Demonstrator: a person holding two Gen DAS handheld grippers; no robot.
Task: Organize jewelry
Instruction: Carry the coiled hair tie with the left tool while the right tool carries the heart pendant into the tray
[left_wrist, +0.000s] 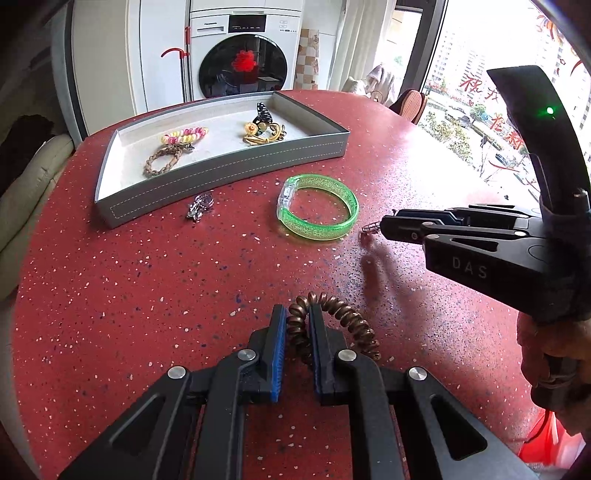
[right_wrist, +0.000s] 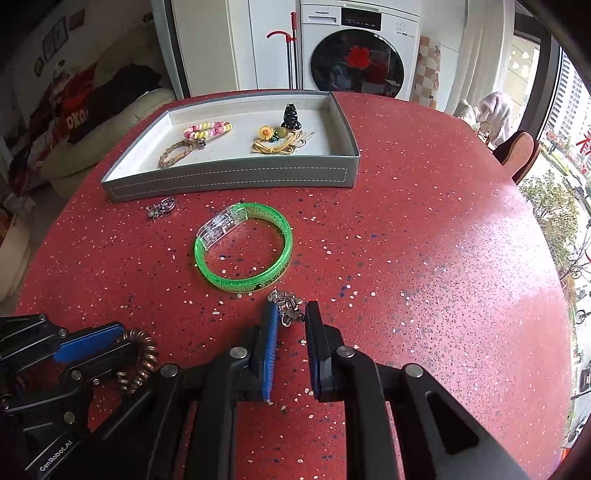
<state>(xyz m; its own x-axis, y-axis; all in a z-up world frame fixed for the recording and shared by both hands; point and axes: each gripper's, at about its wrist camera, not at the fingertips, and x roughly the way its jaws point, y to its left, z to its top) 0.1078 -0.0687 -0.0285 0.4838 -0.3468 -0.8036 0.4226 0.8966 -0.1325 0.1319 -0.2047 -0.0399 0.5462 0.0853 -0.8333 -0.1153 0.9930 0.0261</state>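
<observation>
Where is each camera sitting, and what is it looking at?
Left wrist: rides the left gripper, shut on a brown spiral hair tie; looks across the red table to the gray tray; right gripper and a hand show.
Right wrist: rides the right gripper, shut on a silver charm; left gripper shows.
Both: green bangle, tray, washing machine.

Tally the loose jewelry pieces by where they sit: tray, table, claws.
In the grey tray: 4
Loose on the table: 2, green bangle, silver charm
In claws: 2, brown coil, silver piece
Total: 8
</observation>
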